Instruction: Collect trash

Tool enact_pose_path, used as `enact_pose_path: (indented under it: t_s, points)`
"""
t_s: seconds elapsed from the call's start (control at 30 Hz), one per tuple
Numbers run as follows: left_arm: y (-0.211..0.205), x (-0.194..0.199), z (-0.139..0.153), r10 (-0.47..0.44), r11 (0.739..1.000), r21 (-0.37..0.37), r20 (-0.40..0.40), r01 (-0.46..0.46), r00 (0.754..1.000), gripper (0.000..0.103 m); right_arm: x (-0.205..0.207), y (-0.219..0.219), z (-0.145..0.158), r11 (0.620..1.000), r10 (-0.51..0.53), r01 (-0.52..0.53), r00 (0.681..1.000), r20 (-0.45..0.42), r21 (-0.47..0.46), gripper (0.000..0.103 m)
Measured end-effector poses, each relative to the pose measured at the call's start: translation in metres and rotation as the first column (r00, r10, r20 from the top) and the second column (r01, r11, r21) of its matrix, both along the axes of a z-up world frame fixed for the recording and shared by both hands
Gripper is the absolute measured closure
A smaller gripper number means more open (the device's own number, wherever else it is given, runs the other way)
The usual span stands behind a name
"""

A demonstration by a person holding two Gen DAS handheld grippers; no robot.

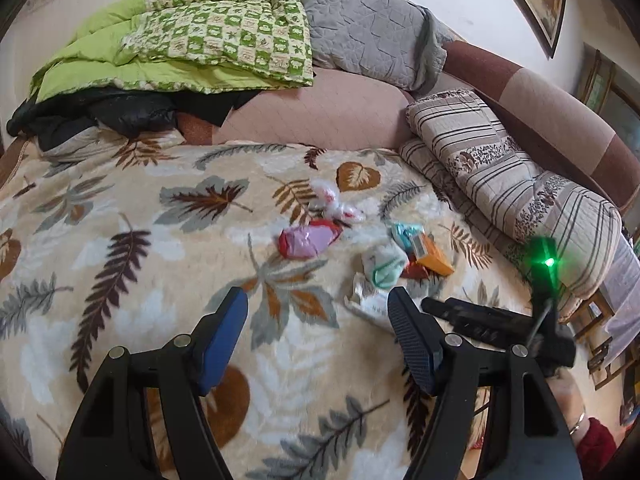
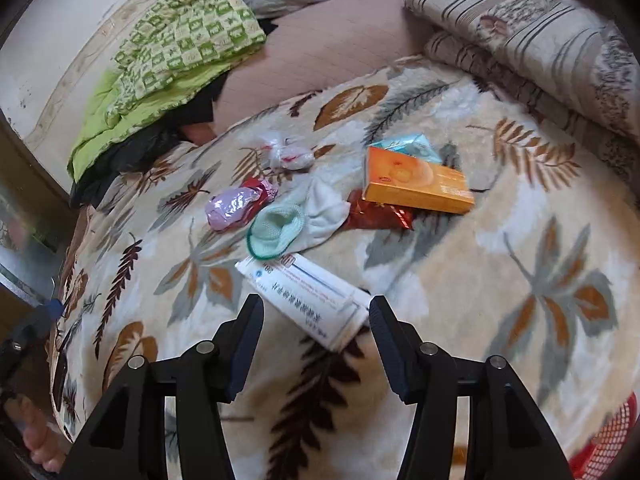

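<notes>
Spread wide just short of the white printed cardboard box (image 2: 306, 298) lying on the leaf-patterned bed blanket (image 2: 500, 280), the right hand-held gripper (image 2: 316, 320) is best advanced to straddle its narrow width, while the left hand-held gripper (image 1: 318, 316) hangs released nearby.

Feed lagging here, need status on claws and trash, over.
Both claws open, empty. Right claw lined up on white box. Orange box, wrappers beyond on blanket. Nothing in the way.
</notes>
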State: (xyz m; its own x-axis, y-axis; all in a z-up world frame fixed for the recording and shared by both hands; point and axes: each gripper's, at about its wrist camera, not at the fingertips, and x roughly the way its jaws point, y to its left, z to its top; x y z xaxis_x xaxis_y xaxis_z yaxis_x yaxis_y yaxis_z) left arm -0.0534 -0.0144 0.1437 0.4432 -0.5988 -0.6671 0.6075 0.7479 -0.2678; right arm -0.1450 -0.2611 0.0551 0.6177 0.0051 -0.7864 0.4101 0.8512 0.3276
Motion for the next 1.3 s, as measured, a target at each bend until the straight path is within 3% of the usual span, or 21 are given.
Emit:
enact_pose_path:
  t_s: [0.07, 0.13, 0.27, 0.47, 0.57, 0.67, 0.8, 0.87, 0.93, 0.97, 1.0, 1.17, 1.3]
  points:
    - [-0.012, 0.009, -0.002, -0.024, 1.000, 0.018, 0.001, 0.024, 1.000, 0.031, 0.011, 0.000, -0.004, 0.999, 0.026, -0.027, 1.000, -0.017, -0.047, 0.043]
    - [-0.027, 0.022, -0.007, -0.064, 0.997, 0.047, 0.003, 0.064, 0.998, 0.030, 0.019, -0.002, -0.011, 0.997, 0.048, -0.049, 0.998, -0.027, -0.057, 0.035]
    - [-0.059, 0.060, -0.024, -0.111, 0.987, 0.121, 0.007, 0.109, 0.994, 0.030, 0.035, -0.009, -0.025, 0.994, 0.072, -0.075, 0.996, -0.043, -0.080, 0.034]
    - [-0.101, 0.109, -0.048, -0.178, 0.973, 0.144, -0.021, 0.179, 0.984, 0.030, 0.052, -0.012, -0.051, 0.988, 0.143, -0.146, 0.988, -0.059, -0.047, 0.033]
    - [-0.120, 0.123, -0.068, -0.214, 0.954, 0.210, -0.031, 0.216, 0.976, 0.030, 0.056, 0.005, -0.054, 0.968, 0.238, -0.243, 0.967, -0.086, -0.055, 0.026]
    - [-0.133, 0.125, -0.088, -0.257, 0.927, 0.278, -0.021, 0.253, 0.966, 0.030, 0.052, 0.027, -0.049, 0.932, 0.351, -0.359, 0.930, -0.107, -0.060, 0.026]
    - [-0.149, 0.125, -0.109, -0.292, 0.902, 0.328, -0.019, 0.282, 0.956, 0.030, 0.057, 0.039, -0.048, 0.917, 0.305, -0.338, 0.937, -0.173, -0.214, 0.027]
    - [-0.154, 0.124, -0.117, -0.282, 0.898, 0.354, 0.003, 0.262, 0.960, 0.030, 0.062, 0.037, -0.054, 0.922, 0.300, -0.332, 0.937, -0.179, -0.197, 0.028]
    - [-0.153, 0.123, -0.124, -0.264, 0.900, 0.367, 0.027, 0.236, 0.964, 0.052, 0.064, 0.041, -0.056, 0.920, 0.295, -0.332, 0.937, -0.189, -0.208, 0.039]
    - [-0.152, 0.124, -0.128, -0.243, 0.904, 0.369, 0.032, 0.214, 0.970, 0.061, 0.064, 0.043, -0.055, 0.913, 0.300, -0.341, 0.933, -0.199, -0.223, 0.040]
    - [-0.147, 0.124, -0.128, -0.215, 0.918, 0.350, 0.043, 0.187, 0.976, 0.065, 0.063, 0.044, -0.054, 0.912, 0.296, -0.340, 0.933, -0.205, -0.231, 0.041]
    - [-0.119, 0.110, -0.115, -0.113, 0.964, 0.242, -0.011, 0.112, 0.994, 0.069, 0.049, 0.046, -0.047, 0.925, 0.262, -0.305, 0.944, -0.202, -0.227, 0.042]
    - [-0.094, 0.076, -0.093, -0.063, 0.981, 0.185, -0.010, 0.064, 0.998, 0.069, 0.030, 0.049, -0.028, 0.932, 0.246, -0.280, 0.955, -0.164, -0.232, 0.042]
